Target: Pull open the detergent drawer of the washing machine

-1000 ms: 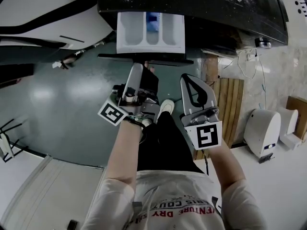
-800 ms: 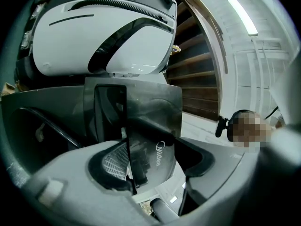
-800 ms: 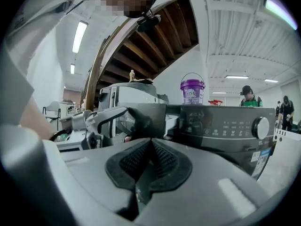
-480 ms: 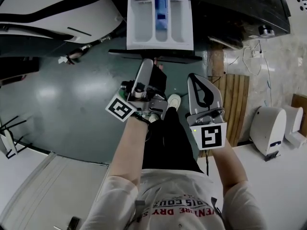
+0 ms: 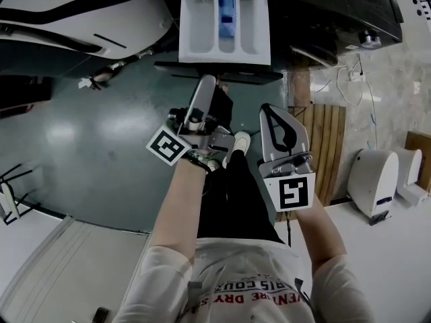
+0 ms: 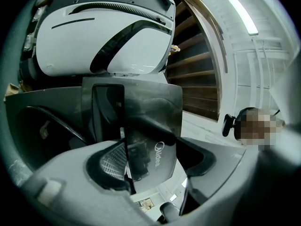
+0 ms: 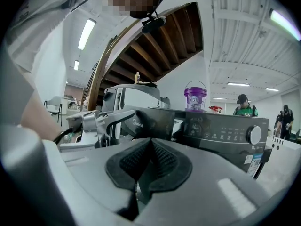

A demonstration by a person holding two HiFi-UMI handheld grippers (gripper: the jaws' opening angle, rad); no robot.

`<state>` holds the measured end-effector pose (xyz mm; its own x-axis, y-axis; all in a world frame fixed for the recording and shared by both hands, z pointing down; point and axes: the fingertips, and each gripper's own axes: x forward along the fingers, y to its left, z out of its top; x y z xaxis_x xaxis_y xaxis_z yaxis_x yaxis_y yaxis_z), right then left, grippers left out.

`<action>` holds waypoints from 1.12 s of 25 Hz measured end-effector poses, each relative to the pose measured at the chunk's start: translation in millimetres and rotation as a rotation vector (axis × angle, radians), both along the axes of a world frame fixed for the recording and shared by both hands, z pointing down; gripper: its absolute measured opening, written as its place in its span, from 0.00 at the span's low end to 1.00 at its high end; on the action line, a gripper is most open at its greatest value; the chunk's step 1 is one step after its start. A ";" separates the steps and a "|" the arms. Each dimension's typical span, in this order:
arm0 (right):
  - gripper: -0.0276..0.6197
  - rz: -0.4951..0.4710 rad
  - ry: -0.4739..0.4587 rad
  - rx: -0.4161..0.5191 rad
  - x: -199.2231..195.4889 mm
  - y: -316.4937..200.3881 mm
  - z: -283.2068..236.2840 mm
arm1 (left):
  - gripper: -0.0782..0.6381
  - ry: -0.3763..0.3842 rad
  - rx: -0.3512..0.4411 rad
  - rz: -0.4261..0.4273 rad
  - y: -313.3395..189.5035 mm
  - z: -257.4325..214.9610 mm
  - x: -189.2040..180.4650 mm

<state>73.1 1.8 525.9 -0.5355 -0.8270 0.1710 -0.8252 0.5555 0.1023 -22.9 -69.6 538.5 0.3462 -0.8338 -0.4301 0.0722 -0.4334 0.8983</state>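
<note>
The drawer (image 5: 224,25) has slid farther out of the washer (image 5: 323,12), its tray showing. The left gripper (image 5: 207,85) is spreading, with the drawer front between its jaws. Withdrawn too soon, it could snag and jerk the drawer. The right gripper (image 5: 275,113) is pressed together, empty.

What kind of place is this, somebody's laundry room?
Probably a big workshop or test hall: a washing machine with its detergent drawer open, strip lights on a high ceiling, and other people standing beyond it.

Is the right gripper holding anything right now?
No, the right gripper has its jaws closed together with nothing between them.
</note>
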 end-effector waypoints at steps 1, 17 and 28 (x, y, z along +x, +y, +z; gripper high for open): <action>0.05 0.000 0.004 0.001 0.1 0.7 0.0 | 0.55 -0.004 0.000 0.005 -0.3 0.1 0.3; 0.05 0.016 0.012 0.023 -13.6 25.7 -21.2 | 0.55 -0.112 -0.126 0.016 38.1 5.6 -9.5; 0.05 0.049 -0.026 0.016 -18.0 46.3 -60.3 | 0.11 -0.365 -0.164 0.039 89.8 -23.6 -23.9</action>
